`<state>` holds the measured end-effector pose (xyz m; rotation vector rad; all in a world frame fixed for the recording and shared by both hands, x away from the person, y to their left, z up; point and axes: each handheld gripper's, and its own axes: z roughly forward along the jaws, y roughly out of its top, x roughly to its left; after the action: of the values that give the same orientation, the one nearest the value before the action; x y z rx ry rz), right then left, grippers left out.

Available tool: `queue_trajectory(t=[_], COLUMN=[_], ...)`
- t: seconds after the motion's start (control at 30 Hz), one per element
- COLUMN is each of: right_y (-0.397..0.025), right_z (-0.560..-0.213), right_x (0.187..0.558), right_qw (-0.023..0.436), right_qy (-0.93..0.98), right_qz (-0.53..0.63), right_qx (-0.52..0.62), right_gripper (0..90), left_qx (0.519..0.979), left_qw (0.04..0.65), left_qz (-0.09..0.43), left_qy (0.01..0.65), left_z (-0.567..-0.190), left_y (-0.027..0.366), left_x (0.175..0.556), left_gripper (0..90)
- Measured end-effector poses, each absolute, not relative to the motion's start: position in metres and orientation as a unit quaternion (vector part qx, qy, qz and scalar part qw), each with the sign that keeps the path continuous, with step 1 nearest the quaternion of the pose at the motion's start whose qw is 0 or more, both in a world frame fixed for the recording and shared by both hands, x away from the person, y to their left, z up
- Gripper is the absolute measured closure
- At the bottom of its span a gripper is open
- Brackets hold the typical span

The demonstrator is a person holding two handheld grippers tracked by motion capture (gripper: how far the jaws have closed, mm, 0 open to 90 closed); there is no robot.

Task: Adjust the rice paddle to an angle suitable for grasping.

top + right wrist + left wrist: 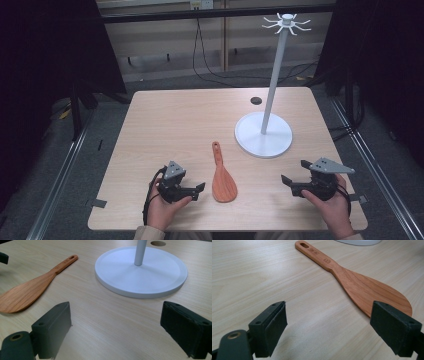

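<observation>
A wooden rice paddle (pixel 222 177) lies flat on the table, blade toward me, handle with a hang hole pointing away. My left gripper (pixel 196 190) rests just left of the blade, open, nothing between its jaws. In the left gripper view the paddle (pixel 352 280) runs up from behind the right jaw. My right gripper (pixel 291 178) is open at the front right, apart from the paddle. A white stand (pixel 263 135) with a tall pole and hooks on top (pixel 286 23) rises behind it. In the right gripper view the paddle (pixel 30 290) lies left and the stand's round base (pixel 141 272) ahead.
The light wooden table (pixel 170 125) has a dark round hole (pixel 256 100) near its far edge. Black curtains and cables lie beyond the table. Metal rails run along the floor on both sides.
</observation>
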<state>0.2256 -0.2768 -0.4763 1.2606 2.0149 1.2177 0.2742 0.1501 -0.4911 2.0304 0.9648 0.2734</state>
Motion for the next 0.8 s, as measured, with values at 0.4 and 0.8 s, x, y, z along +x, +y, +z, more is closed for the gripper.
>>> queue_trajectory(t=[0.4, 0.8], right_y=[-0.28, -0.296], right_z=[-0.477, -0.476], right_x=[0.225, 0.211], right_qw=[0.236, 0.246], right_qy=[0.73, 0.718], right_qz=[0.444, 0.44], right_qx=[0.464, 0.48], right_gripper=[9.5, 9.6], left_qx=[0.819, 0.84], left_qw=[0.423, 0.401], left_qz=[0.102, 0.086], left_qy=[0.374, 0.354], left_z=[-0.491, -0.486], left_y=[0.147, 0.131], left_x=[0.276, 0.283], left_gripper=[26.2, 71.6])
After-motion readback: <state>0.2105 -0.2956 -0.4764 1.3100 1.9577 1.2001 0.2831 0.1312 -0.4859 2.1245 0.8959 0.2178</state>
